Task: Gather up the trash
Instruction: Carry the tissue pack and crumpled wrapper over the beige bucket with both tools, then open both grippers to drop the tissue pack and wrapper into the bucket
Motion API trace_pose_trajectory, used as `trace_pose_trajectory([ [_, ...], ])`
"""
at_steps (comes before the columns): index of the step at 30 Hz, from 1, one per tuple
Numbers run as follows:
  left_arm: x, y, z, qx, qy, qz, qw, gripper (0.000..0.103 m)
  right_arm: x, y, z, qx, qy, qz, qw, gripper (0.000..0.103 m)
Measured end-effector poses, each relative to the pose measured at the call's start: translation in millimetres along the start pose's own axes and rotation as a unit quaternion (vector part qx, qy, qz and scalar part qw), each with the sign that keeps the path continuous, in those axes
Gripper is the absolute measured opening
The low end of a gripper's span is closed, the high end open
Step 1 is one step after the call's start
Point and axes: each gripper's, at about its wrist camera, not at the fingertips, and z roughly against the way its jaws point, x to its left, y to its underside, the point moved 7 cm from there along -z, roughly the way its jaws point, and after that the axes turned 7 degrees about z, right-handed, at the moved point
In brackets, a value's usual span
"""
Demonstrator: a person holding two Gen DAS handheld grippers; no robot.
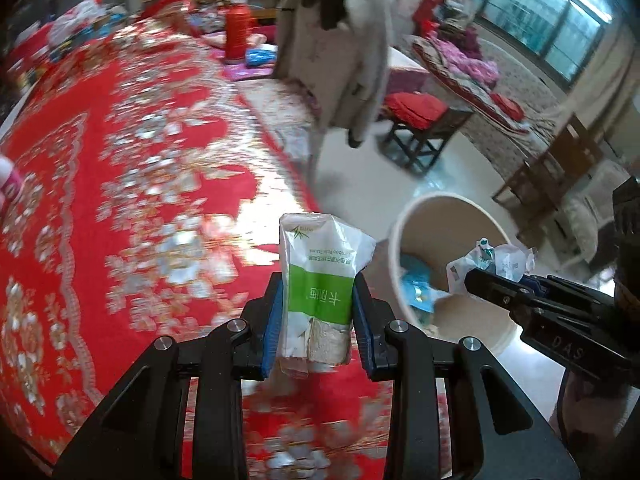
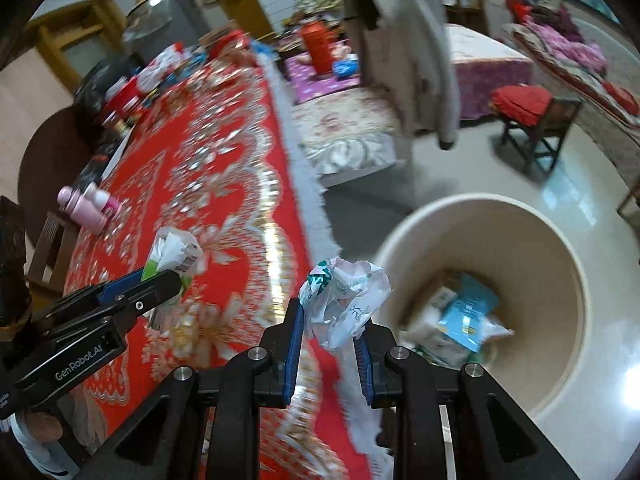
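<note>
A: What's in your left gripper [image 1: 318, 280]?

B: You've got a tissue pack [image 1: 320, 276] clamped between the blue pads [image 1: 273, 312]. It's white plastic with a green band, standing upright between the fingers, its top well clear of the tips. It hangs over the edge of the red cloth [image 1: 120, 160] that covers the table.

A: And your right gripper [image 2: 330, 316]?

B: Clenched on a crumpled wrapper [image 2: 344, 300], white with green print. The wad bulges out above the fingertips. In the left view you can see the same gripper [image 1: 480, 276] coming in from the right, the wrapper [image 1: 500, 260] at its tip over the bin's opening.

A: Where's your bin [image 2: 568, 280]?

B: On the pale floor just beside the table edge. It's a round beige tub, and it already holds trash: a blue packet [image 2: 468, 312] and some paler bits in the bottom. From your right wrist, the wrapper sits just left of the bin's rim, near the cloth's white fringe. From your left wrist, the bin [image 1: 404, 240] is to the right of the pack.

A: Anything else on your table?

B: A pink bottle [image 2: 86, 206] lies on its side at the far left of the cloth. Boxes and bags clutter the far end, too blurred to name. A coat [image 2: 412, 52] hangs beyond the table.
</note>
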Motion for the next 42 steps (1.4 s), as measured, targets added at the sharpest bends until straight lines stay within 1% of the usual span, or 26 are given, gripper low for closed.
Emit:
trace_pose_trajectory([
  [5,-47.4,2.3,-14.4,0.014,0.025,-0.035,0.999,0.03,-44.6,15.1,15.3,-0.001,0.024,-0.041,0.999,0.023],
  [10,-85.0,8.4,-37.1,0.036,0.04,-0.057,0.9969,0.03,-83.7,30.7,21.0,0.008,0.042,-0.076,0.996,0.023],
  [14,-103.5,11.2,-53.6,0.054,0.044,-0.063,0.9956,0.03,-101.8,40.0,19.8,0.018,0.048,-0.09,0.995,0.023],
  [18,-114.4,11.7,-67.6,0.062,0.044,-0.061,0.9953,0.03,-117.0,45.9,16.7,0.029,0.049,-0.096,0.994,0.023],
  [24,-123.0,9.8,-81.6,0.069,0.043,-0.052,0.9953,0.031,-124.8,49.3,11.5,0.041,0.048,-0.098,0.993,0.023],
  [27,-124.5,10.3,-85.1,0.072,0.048,-0.047,0.9952,0.032,-129.1,50.1,8.4,0.048,0.047,-0.1,0.993,0.03],
  [31,-127.8,10.6,-89.4,0.077,0.054,-0.045,0.9946,0.037,-132.6,51.5,6.1,0.054,0.047,-0.104,0.992,0.038],
  [32,-127.9,11.3,-91.5,0.08,0.059,-0.044,0.9941,0.04,-132.5,51.4,5.5,0.054,0.046,-0.105,0.992,0.039],
  [34,-128.5,11.3,-92.0,0.079,0.065,-0.043,0.9938,0.043,-132.9,51.8,5.4,0.056,0.047,-0.106,0.992,0.045],
  [36,-127.9,9.3,-91.4,0.077,0.068,-0.042,0.9938,0.047,-134.0,52.7,5.9,0.058,0.047,-0.109,0.991,0.046],
  [38,-128.0,8.3,-91.1,0.079,0.077,-0.039,0.9931,0.055,-134.8,53.1,5.8,0.059,0.047,-0.113,0.991,0.048],
  [41,-126.6,7.0,-89.7,0.08,0.089,-0.037,0.9921,0.061,-135.7,53.3,7.1,0.057,0.044,-0.119,0.99,0.057],
  [42,-126.2,6.4,-89.4,0.081,0.09,-0.036,0.992,0.062,-135.3,53.4,7.8,0.055,0.043,-0.121,0.99,0.062],
])
